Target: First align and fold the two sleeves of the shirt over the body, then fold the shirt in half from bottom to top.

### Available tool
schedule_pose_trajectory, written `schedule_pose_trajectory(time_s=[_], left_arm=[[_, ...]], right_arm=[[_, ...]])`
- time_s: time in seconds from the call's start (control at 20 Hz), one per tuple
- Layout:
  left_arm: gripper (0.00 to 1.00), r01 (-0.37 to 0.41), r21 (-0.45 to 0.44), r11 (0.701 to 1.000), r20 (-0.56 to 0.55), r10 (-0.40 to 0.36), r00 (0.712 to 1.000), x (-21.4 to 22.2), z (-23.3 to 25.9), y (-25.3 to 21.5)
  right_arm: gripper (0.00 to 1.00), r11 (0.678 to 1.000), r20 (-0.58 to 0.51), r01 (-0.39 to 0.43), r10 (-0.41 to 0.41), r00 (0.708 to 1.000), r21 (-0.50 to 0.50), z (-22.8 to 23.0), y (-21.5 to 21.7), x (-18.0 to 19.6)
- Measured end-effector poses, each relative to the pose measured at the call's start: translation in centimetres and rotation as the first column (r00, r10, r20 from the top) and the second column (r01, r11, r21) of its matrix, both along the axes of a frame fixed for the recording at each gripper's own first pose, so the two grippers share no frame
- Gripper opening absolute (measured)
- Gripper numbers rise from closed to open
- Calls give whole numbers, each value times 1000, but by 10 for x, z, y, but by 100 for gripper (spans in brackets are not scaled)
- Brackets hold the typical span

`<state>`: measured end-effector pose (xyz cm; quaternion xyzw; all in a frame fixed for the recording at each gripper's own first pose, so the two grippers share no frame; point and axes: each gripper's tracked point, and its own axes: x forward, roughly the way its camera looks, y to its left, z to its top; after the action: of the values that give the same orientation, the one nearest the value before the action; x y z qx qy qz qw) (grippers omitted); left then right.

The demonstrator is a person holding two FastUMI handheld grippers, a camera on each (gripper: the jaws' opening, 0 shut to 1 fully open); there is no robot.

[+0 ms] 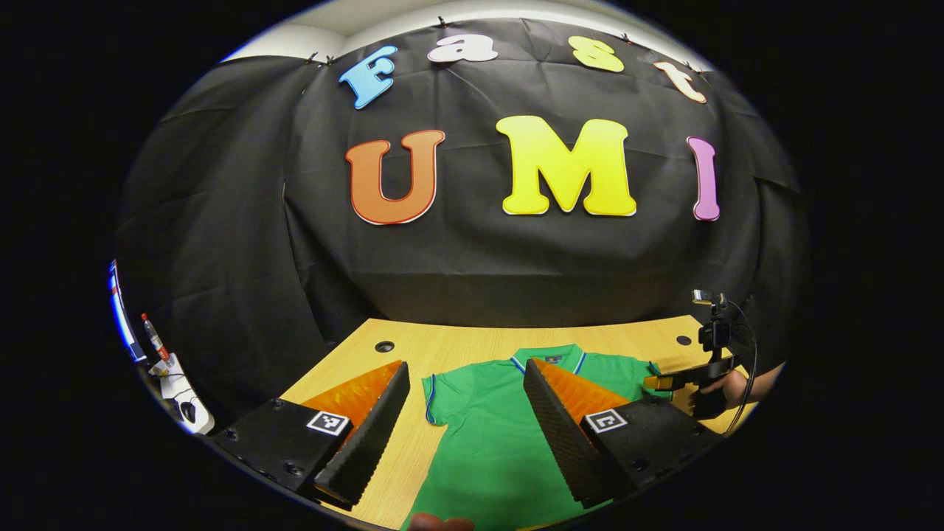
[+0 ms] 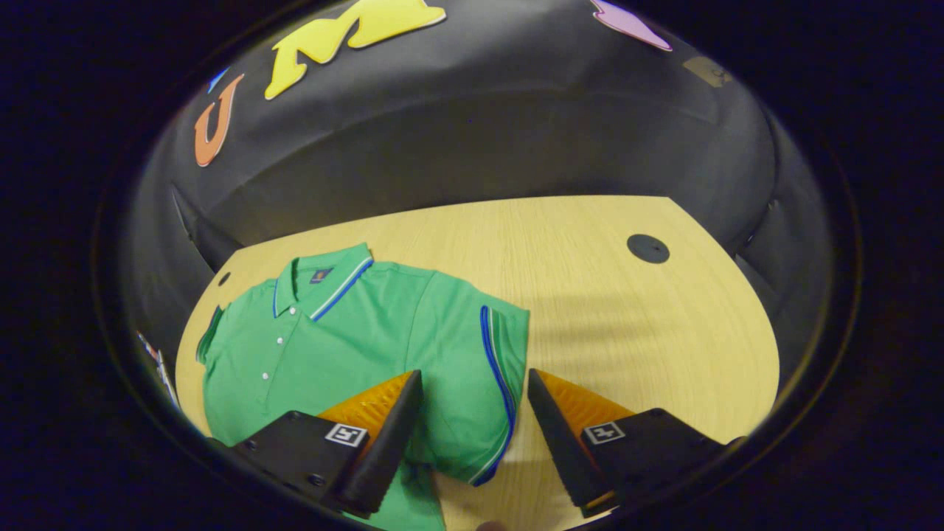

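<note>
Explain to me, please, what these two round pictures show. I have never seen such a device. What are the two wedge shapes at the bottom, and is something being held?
No robot arm is here: a person carries one hand-held two-finger gripper in each hand, and a camera rides on each. The wedges at the bottom are that gripper's own fingers. The left gripper is open above the green polo shirt, near its sleeve. The right gripper is open around the other sleeve, not yet pinching it. The shirt lies flat, unfolded, on a wooden table. In the left gripper view, the other gripper and the hand holding it appear farther off. Nothing is held.
</note>
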<state>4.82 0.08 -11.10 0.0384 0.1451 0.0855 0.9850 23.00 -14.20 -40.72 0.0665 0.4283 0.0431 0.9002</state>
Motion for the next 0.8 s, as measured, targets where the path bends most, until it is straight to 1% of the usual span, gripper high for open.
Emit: schedule_pose_trajectory(time_s=[0.05, 0.1, 0.15, 0.2, 0.25, 0.35, 0.4, 0.65, 0.8], left_arm=[[100, 2, -7, 1000, -8, -2, 1000, 0, -3, -1], [100, -3, -15, 1000, -20, 3, 1000, -1, -6, 0], [100, -10, -25, 1000, -30, 9, 1000, -3, -10, 1], [100, -15, -34, 999, -43, 13, 999, -4, -14, 1], [100, -17, -41, 999, -53, 15, 998, -5, -18, 1], [100, -19, -43, 999, -65, 16, 998, -7, -22, 2], [100, -20, -41, 999, -65, 17, 998, -8, -22, 2], [100, -24, -23, 999, -65, 22, 998, -13, -19, 10], [100, -33, -26, 999, -62, 31, 998, -13, -20, 15]], right_arm=[[82, 1000, -11, 3, -3, 1000, -21, -7, -5, 1], [70, 1000, -1, 2, -2, 1000, -11, -4, -6, 3], [62, 1000, -9, 3, -3, 1000, -1, -5, -5, 2], [54, 1000, 1, 9, -9, 1000, -22, -8, -10, 4], [60, 999, -1, 21, -21, 1000, -49, -5, -21, 4], [13, 998, 8, 55, -55, 998, -5, -1, -22, 7], [4, 997, -3, 73, -73, 997, 26, -6, -21, 7], [3, 980, 1, 158, -159, 987, 121, 8, -25, 10], [3, 976, 24, 162, -167, 986, 145, 29, -23, 12]])
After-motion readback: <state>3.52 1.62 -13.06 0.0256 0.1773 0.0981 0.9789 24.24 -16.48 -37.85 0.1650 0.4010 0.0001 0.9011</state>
